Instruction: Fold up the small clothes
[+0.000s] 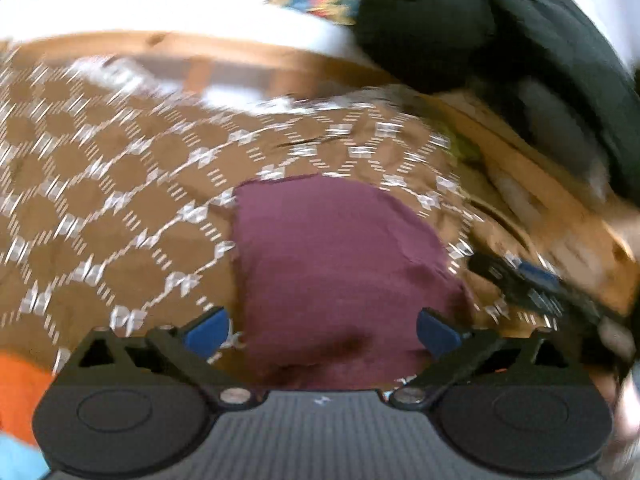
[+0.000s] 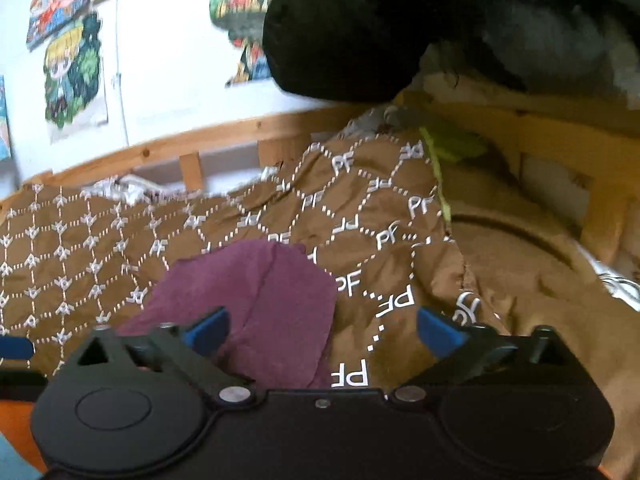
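Observation:
A small maroon garment (image 1: 336, 264) lies on a brown patterned bedspread (image 1: 120, 184). My left gripper (image 1: 322, 330) hovers over its near edge, jaws wide open, nothing between the blue pads. In the right wrist view the same maroon garment (image 2: 256, 304) lies folded, slightly rumpled, to the left of centre. My right gripper (image 2: 322, 330) stands open above its right part and the bedspread (image 2: 360, 216), pads touching nothing. The right gripper's dark fingers (image 1: 532, 284) show at the right of the left wrist view.
An orange cloth (image 1: 20, 392) and a light blue one (image 1: 16, 460) lie at the lower left. A big black cushion (image 2: 360, 32) rests at the back on the wooden bed frame (image 2: 192, 144). Posters (image 2: 72, 72) hang on the white wall. A yellow-green piece of cloth (image 2: 444, 152) sits by the frame.

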Tool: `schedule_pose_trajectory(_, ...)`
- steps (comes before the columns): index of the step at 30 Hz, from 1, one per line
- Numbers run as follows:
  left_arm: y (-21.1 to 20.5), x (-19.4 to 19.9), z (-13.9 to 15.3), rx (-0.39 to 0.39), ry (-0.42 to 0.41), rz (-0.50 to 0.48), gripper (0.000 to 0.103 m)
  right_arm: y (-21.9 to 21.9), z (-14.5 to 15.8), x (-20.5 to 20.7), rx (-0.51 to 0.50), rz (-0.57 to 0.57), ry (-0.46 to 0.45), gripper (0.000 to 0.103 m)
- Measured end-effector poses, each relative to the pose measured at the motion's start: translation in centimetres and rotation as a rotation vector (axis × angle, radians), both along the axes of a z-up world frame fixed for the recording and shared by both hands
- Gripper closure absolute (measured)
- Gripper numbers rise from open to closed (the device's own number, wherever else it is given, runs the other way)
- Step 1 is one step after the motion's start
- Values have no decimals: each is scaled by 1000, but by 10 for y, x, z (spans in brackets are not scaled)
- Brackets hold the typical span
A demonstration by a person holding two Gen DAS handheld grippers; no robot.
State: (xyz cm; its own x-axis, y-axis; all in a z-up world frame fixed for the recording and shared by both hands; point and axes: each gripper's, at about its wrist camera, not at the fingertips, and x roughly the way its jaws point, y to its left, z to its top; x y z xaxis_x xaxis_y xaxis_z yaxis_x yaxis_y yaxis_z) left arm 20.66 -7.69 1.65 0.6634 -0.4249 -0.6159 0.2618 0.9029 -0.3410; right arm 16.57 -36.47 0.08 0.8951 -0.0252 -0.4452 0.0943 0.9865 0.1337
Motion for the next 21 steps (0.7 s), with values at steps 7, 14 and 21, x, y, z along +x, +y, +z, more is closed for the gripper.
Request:
schedule_pose_trajectory(7,24,25,-5,23,52,138,1,22,-6,-8,3,46,6,1)
schedule_pose_trajectory(14,2,58,-8,29,107,132,1,43,-19,-7,-112,38,106,1)
schedule_pose_trajectory(21,-20,60,-30,98,168,92,1,36,-31,-11,-126,55,153,1)
